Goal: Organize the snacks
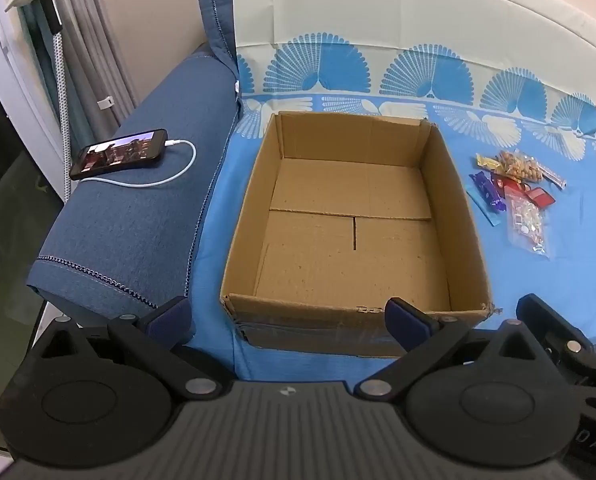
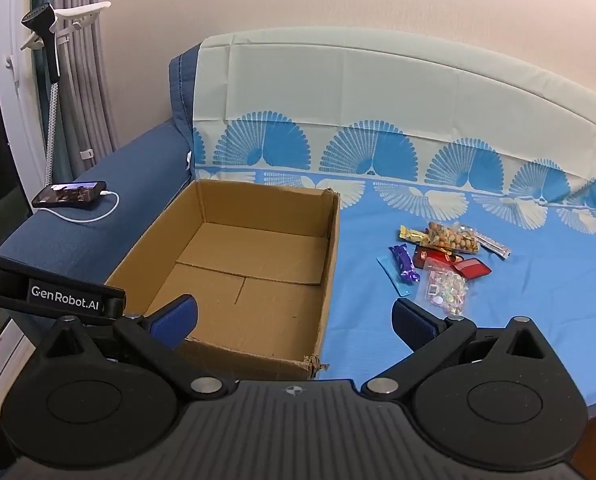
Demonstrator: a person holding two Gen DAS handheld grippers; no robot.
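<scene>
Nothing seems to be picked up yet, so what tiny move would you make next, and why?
Probably reach the right gripper, open and empty, toward the purple snack bar, the pile's piece nearest the empty cardboard box.

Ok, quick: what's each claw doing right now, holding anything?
Left claw: open, holding nothing, above the box's near edge.
Right claw: open, holding nothing.

There is one cardboard box, one phone with one white cable, and one small heap of snacks holding one bag of nuts, one purple wrapper, one clear bag of candies and one red packet.
</scene>
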